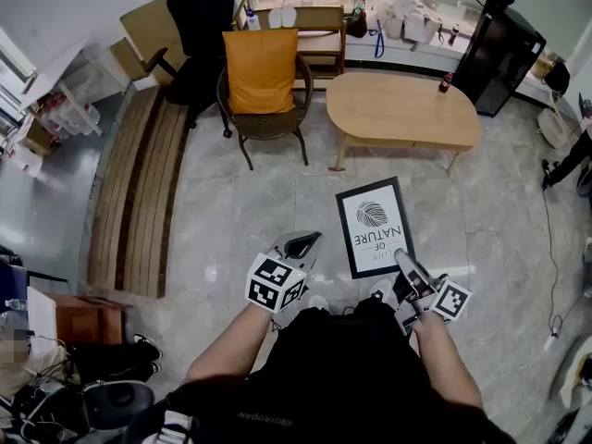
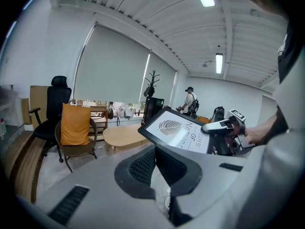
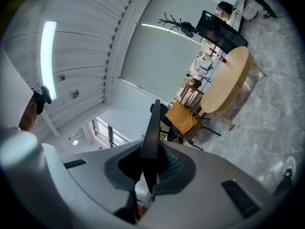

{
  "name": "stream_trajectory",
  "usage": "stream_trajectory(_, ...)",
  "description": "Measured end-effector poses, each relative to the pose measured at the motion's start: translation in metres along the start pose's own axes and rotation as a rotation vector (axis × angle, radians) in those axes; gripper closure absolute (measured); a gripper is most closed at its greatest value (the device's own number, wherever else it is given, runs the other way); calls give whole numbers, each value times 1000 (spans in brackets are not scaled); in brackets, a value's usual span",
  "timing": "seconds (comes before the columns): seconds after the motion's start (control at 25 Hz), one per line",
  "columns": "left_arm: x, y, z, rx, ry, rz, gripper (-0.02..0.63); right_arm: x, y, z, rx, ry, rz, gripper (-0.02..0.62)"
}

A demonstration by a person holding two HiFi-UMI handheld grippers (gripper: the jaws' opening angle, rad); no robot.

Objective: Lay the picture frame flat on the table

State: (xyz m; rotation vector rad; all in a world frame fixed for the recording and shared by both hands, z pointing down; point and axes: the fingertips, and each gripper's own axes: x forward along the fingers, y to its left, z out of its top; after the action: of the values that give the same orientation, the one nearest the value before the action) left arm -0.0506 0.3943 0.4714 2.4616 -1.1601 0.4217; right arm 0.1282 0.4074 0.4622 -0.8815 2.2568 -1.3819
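Observation:
A black picture frame [image 1: 374,227] with a white leaf print is held in the air above the tiled floor, its face turned up toward me. My right gripper [image 1: 405,263] is shut on the frame's near right corner. In the right gripper view the frame [image 3: 152,128] stands edge-on, clamped between the pads. My left gripper [image 1: 301,245] hovers just left of the frame, apart from it; its jaws [image 2: 155,152] meet with nothing between them. The left gripper view shows the frame [image 2: 177,129] tilted, with the right gripper [image 2: 228,128] on it. The oval wooden table [image 1: 402,109] lies ahead, beyond the frame.
A wicker chair with an orange cushion [image 1: 262,70] stands left of the table, with a black office chair [image 1: 199,26] behind it. A long wooden bench [image 1: 134,192] runs along the left. A small red bottle [image 1: 446,82] sits on the table's far right. A black cabinet [image 1: 495,49] stands at the back right.

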Motion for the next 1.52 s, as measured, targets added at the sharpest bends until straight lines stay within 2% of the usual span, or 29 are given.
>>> stream_trajectory(0.2, 6, 4, -18, -54, 54, -6, 601, 9, 2, 0, 18, 31, 47, 571)
stream_trajectory(0.44, 7, 19, -29, -165, 65, -3, 601, 22, -6, -8, 41, 92, 21, 569)
stream_trajectory(0.64, 14, 40, -23, -172, 66, 13, 601, 49, -18, -1, 55, 116, 32, 569)
stream_trajectory(0.92, 49, 76, 6, -108, 129, 27, 601, 113, -44, 56, 74, 107, 66, 569)
stream_trajectory(1.12, 97, 115, 66, -76, 93, 42, 601, 164, -61, 113, 69, 96, 107, 569)
stream_trajectory(1.28, 135, 140, 97, -91, 87, 66, 601, 193, -78, 159, 68, 91, 116, 566)
stream_trajectory(1.4, 162, 153, 108, -106, 89, 85, 601, 203, -95, 189, 48, 85, 112, 566)
stream_trajectory(1.52, 193, 156, 115, -102, 106, 68, 601, 210, -118, 213, 60, 56, 85, 566)
